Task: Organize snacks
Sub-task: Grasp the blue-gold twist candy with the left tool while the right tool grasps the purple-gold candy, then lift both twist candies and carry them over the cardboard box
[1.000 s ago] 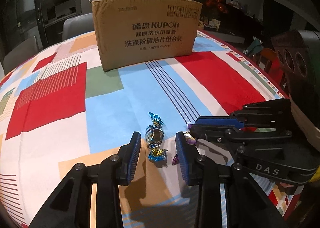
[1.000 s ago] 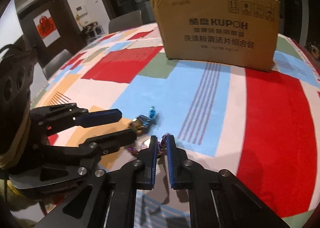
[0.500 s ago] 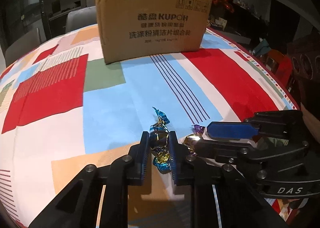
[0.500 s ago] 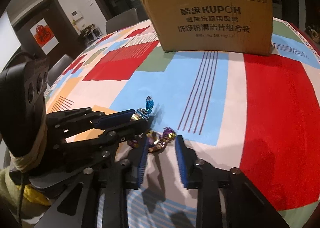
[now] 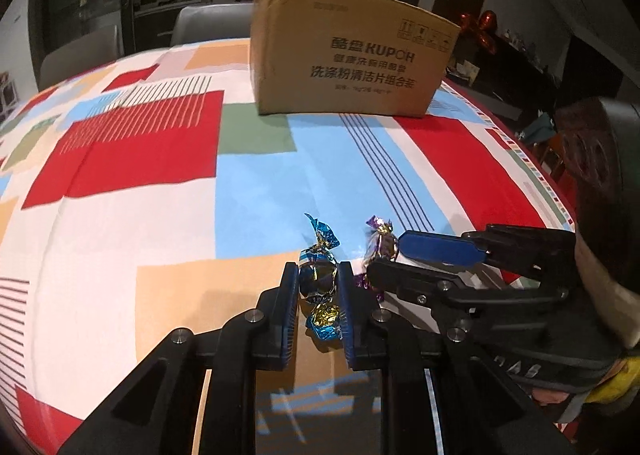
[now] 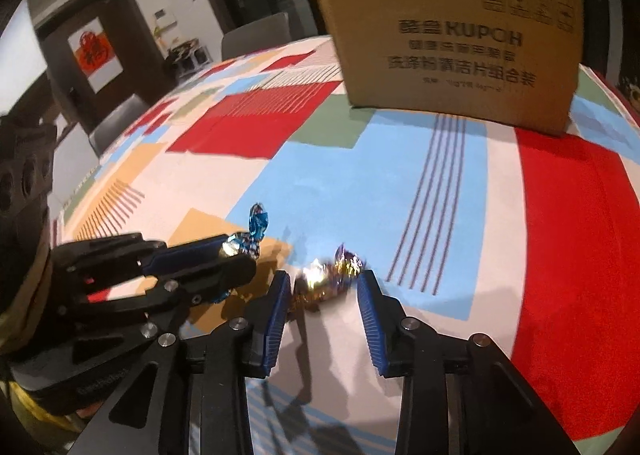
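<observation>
A blue foil-wrapped candy (image 5: 318, 283) sits pinched between the blue pads of my left gripper (image 5: 318, 275), which is shut on it just above the tablecloth. In the right wrist view that candy's twisted end (image 6: 258, 221) sticks up past the left gripper (image 6: 244, 255). A purple and gold wrapped candy (image 6: 332, 275) lies on the cloth between the fingers of my right gripper (image 6: 324, 281). Those jaws are opening, with gaps between pads and wrapper. The left wrist view shows the purple candy (image 5: 380, 241) at the right gripper's tips (image 5: 386, 261).
A tall brown cardboard box (image 5: 348, 67) with printed text stands at the far side of the table (image 5: 140, 159), which wears a cloth of red, blue and white blocks. Grey chairs (image 5: 208, 23) stand behind it. The table edge drops off at the right.
My left gripper has closed on the blue candy. My right gripper, shut a second ago on the purple candy, has opened and the candy lies between its fingers.
</observation>
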### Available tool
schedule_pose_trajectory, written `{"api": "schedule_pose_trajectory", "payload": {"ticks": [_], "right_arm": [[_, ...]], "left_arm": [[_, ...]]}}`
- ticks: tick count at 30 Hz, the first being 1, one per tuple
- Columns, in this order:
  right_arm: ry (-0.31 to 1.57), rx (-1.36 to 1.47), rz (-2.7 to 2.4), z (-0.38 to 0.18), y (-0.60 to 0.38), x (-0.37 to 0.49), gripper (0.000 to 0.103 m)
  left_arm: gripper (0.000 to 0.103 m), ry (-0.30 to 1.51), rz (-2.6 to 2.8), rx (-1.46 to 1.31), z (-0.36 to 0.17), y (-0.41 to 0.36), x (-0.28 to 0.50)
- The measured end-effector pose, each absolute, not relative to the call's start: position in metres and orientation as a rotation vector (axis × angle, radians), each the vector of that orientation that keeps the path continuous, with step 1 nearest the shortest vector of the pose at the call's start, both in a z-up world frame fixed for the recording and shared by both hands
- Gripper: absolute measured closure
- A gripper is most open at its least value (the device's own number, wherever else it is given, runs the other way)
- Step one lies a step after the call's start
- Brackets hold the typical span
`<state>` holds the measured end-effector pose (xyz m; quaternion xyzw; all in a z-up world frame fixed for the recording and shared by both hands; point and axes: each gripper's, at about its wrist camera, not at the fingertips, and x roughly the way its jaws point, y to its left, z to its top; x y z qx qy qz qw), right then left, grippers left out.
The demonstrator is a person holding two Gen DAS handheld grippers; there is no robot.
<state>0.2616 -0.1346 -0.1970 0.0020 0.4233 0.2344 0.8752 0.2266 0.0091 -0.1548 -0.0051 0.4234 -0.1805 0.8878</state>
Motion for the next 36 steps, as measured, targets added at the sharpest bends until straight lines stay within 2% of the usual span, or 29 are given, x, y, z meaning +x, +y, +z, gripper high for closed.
{"api": "schedule_pose_trajectory", "payload": {"ticks": [4,5,16,36], "right_arm": [[0.863,-0.031,0.482,-0.196,-0.129,0.259,0.069],[0.864,-0.028,0.482,-0.196,-0.130,0.261,0.073],[0.858,0.005,0.480,-0.191,-0.139,0.257,0.076],[0.644,0.081,0.404,-0.105,-0.186,0.251,0.076]], "left_arm": [[0.083,0.880,-0.361,-0.020,-0.155,0.013,0.226],[0.083,0.878,-0.359,-0.020,-0.155,0.014,0.225],[0.083,0.842,-0.351,-0.023,-0.140,0.011,0.221],[0.083,0.675,-0.362,-0.016,-0.062,-0.016,0.232]]}}
